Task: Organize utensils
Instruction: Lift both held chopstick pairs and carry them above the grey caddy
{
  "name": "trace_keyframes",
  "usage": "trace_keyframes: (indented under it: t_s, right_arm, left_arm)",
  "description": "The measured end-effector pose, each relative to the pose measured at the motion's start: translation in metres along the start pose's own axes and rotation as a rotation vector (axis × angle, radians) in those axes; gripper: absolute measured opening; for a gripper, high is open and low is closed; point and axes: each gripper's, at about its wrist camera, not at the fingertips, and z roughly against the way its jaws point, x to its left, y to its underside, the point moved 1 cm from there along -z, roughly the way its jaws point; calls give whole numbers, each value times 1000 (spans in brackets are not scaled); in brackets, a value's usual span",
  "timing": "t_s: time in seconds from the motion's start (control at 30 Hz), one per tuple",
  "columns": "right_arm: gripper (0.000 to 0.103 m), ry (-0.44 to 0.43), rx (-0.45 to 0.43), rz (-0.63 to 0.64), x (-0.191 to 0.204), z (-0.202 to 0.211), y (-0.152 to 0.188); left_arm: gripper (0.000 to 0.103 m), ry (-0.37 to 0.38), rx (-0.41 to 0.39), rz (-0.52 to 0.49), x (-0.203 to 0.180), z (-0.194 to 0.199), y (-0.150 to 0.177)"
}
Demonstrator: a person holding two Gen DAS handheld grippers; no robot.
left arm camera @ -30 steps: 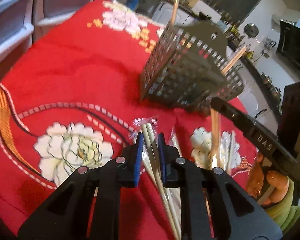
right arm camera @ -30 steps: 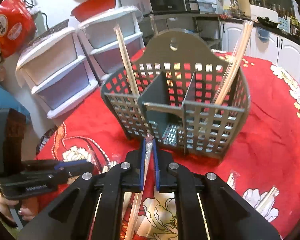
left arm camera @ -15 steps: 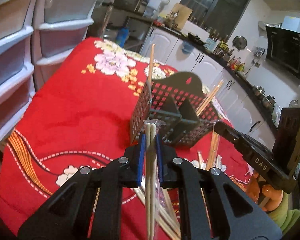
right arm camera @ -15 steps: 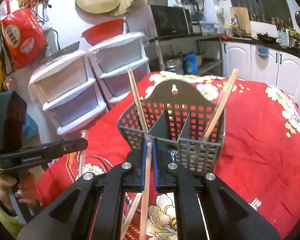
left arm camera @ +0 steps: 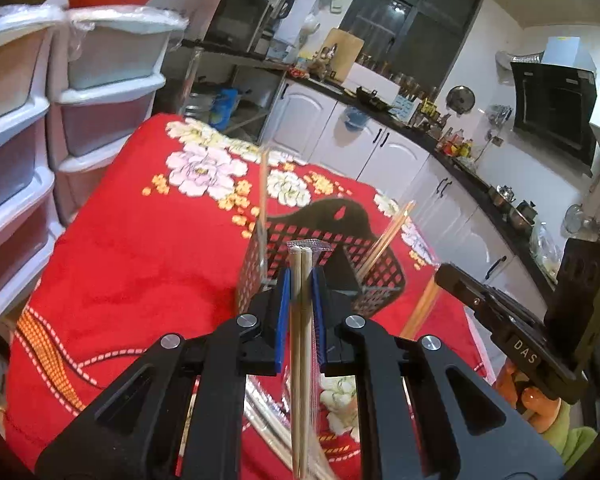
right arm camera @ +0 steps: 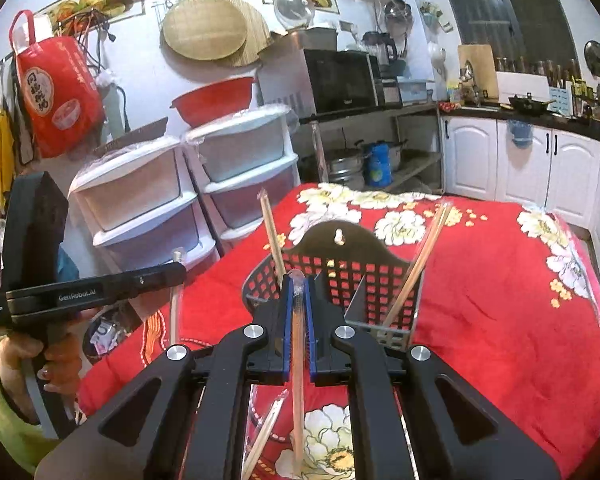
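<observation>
Bamboo chopsticks in a clear wrapper (left arm camera: 301,280) are being gripped between the blue pads of the left tongs (left arm camera: 301,276), clenched on the pair above the red flowered cloth (left arm camera: 140,260) — the wrapper's sealed end is being held up before the dark slotted utensil basket (left arm camera: 340,248). A second wrapped pair (right arm camera: 298,320) is being clamped likewise by the right tongs (right arm camera: 298,284), just in front of the same basket, where two more pairs are standing tilted — one at each end.
</observation>
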Motion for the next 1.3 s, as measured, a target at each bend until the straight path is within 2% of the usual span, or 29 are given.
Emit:
trace_keyframes:
  t_s: [0.37,0.77,0.97,1.3]
  right_arm:
    - [6,16,-92,14,-5,19,-35]
    - [6,28,-199,24,-15,30,-83]
    - [6,35,-231,25,-25,30,-99]
    - [6,64,-237,7,-43,13,-108]
  left_arm:
    - [5,28,-113,-39,-27,13,-47]
    - [5,-13,-279,-82,-59,14,-101]
    - [5,-25,-314,-44,-62,-5,-120]
    - [5,-50,-323,-32,-67,-42,-130]
